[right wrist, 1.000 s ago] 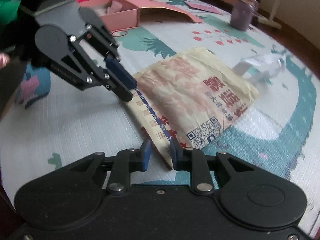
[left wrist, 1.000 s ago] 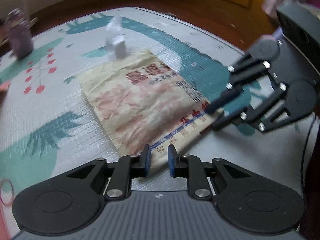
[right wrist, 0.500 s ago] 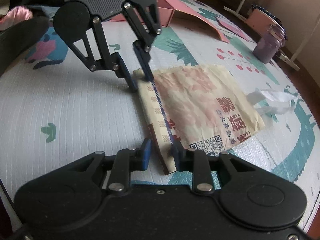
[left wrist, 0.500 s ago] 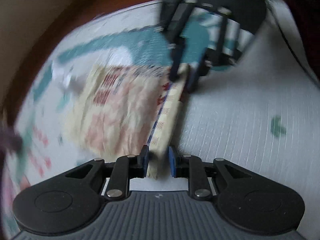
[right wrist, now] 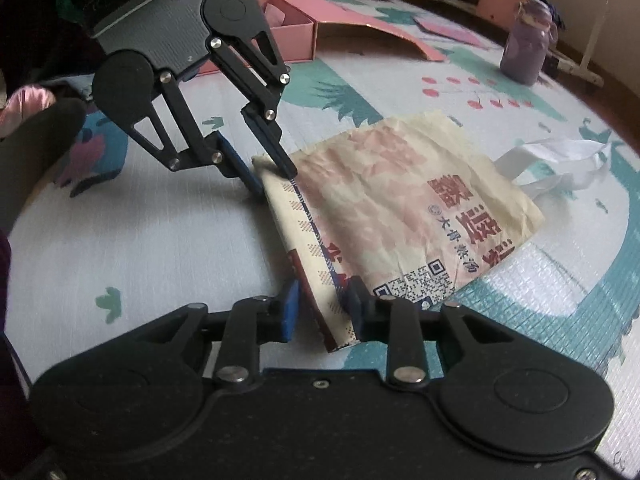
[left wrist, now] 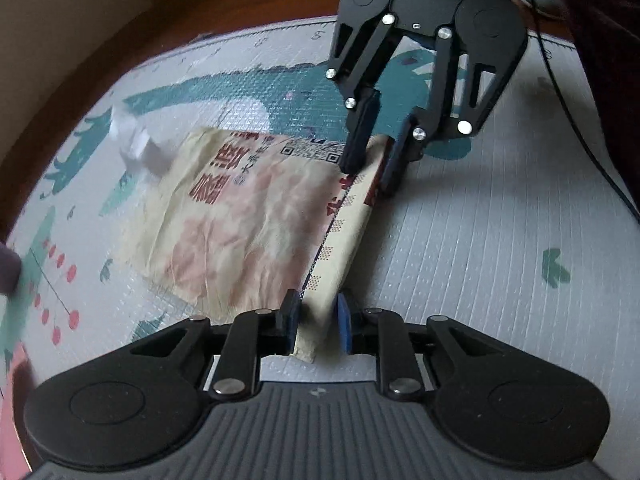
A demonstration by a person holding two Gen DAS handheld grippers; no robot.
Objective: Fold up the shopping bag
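My left gripper [left wrist: 314,322] has swung round to face my right gripper [right wrist: 322,310]; each seemingly pinches a corner of the shopping bag [right wrist: 400,208] on the play mat [right wrist: 160,240], its bottom edge lifted, ready to fold.

My own black body covers the near edge of the mat [left wrist: 480,240] in both views. The bag [right wrist: 392,208] hides the mat under it, and its folded corner slips behind my right finger [right wrist: 356,304]. The purple jar [left wrist: 8,268] is a blur, cut off at the left edge. The small print under the bag's big red letters is too tiny to read.
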